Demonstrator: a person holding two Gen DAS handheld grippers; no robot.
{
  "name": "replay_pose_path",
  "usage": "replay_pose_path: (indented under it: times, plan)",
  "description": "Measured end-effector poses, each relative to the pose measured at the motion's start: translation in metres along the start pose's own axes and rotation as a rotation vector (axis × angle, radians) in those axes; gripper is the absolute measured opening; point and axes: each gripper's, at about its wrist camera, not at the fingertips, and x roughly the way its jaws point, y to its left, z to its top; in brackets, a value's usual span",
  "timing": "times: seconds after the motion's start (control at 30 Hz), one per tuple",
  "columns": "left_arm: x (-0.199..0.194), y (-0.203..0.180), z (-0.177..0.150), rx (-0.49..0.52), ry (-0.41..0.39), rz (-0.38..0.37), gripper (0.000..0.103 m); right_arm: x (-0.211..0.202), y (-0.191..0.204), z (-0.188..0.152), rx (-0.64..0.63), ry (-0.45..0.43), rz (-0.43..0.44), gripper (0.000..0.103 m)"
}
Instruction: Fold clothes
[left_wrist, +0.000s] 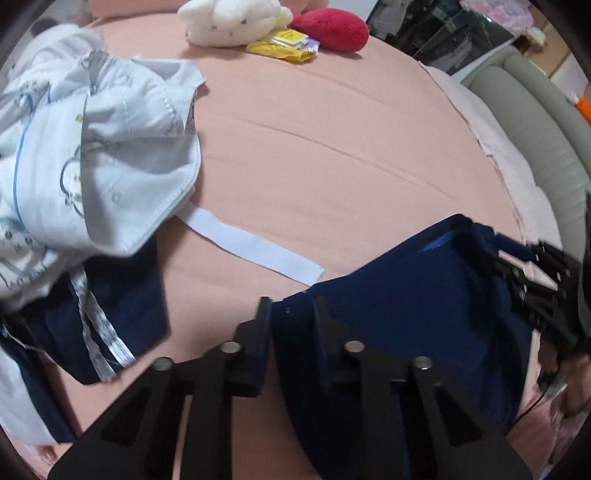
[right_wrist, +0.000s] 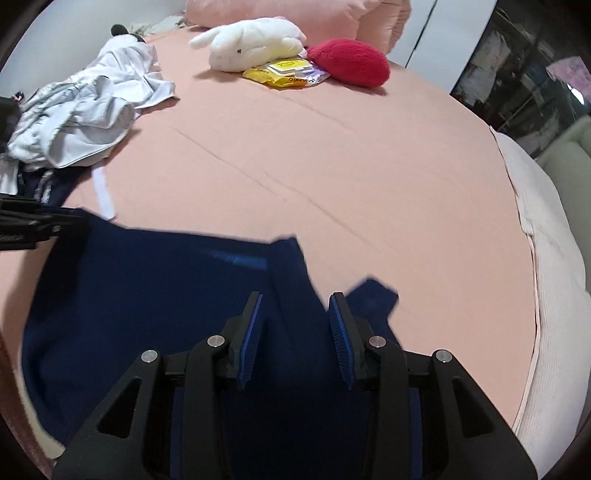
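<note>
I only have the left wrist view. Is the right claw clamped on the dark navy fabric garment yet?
Observer: No. The right claw stands open, its blue-padded fingers apart, and the dark navy fabric garment shows between them.
Operator: Any fabric beyond it on its right side?
Observer: Yes, a navy flap of the garment sticks out to its right, lying on the pink bed sheet.
</note>
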Motion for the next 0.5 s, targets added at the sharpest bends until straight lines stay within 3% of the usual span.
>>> replay_pose_path:
  times: [0.07, 0.17, 0.2, 0.33, 0.5]
  plan:
    - [-0.001, -0.003, -0.004, -0.016, -0.007, -0.003, 0.011, 0.013, -0.007, 0.003, 0.013, 0.023, 0.017, 0.035]
    - [-0.007, -0.007, -0.006, -0.03, -0.033, 0.007, 0.01, 0.025, -0.023, 0.003, 0.07, 0.036, 0.047, 0.013]
    - [-0.013, -0.008, -0.007, -0.03, -0.045, 0.01, 0.01, 0.026, -0.026, 0.004, 0.084, 0.027, 0.079, 0.011]
    - [-0.028, -0.002, -0.01, -0.043, -0.08, 0.016, 0.01, 0.031, -0.034, 0.006, 0.136, -0.003, 0.13, 0.007]
    - [-0.014, 0.01, -0.012, -0.08, -0.05, 0.023, 0.01, 0.041, -0.042, 0.01, 0.199, -0.036, 0.141, 0.007]
